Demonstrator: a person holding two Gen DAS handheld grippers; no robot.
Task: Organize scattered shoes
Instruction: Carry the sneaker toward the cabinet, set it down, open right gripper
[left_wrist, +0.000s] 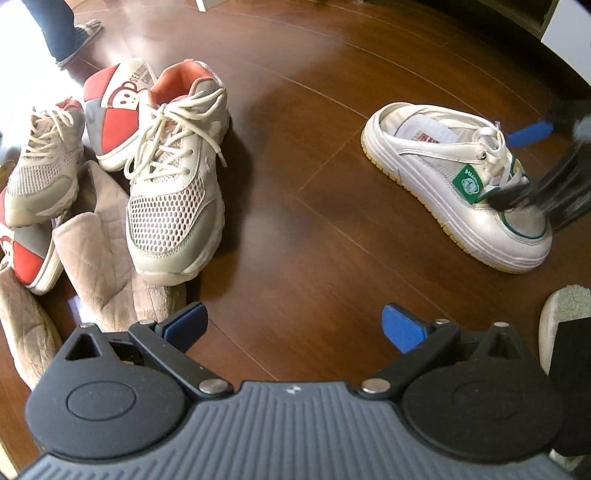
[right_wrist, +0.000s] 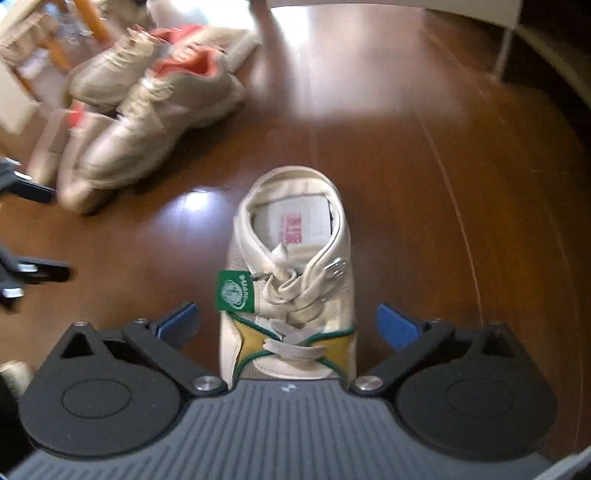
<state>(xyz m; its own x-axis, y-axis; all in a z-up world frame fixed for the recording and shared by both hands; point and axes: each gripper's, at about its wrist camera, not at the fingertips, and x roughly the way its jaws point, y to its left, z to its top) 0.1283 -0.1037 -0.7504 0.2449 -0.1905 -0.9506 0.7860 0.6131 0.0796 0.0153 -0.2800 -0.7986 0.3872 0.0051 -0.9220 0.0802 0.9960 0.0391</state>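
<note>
A white backless sneaker with a green tag (left_wrist: 454, 181) stands alone on the wood floor at the right; it also shows in the right wrist view (right_wrist: 291, 280). My right gripper (right_wrist: 288, 325) is open, its blue pads either side of the shoe's toe end, not touching. In the left wrist view it appears blurred over the toe (left_wrist: 554, 192). My left gripper (left_wrist: 293, 326) is open and empty above bare floor. A pile of shoes lies at the left: a white mesh sneaker with orange lining (left_wrist: 177, 184), its mate (left_wrist: 44, 166) and a red, white and grey shoe (left_wrist: 110, 110).
Beige quilted slippers (left_wrist: 99, 266) lie under the pile. Another red and grey shoe (left_wrist: 26, 258) lies at the far left. A fuzzy slipper (left_wrist: 561, 317) is at the right edge. A person's leg and slipper (left_wrist: 70, 33) stand at the back left. White furniture (right_wrist: 535, 33) stands at the back right.
</note>
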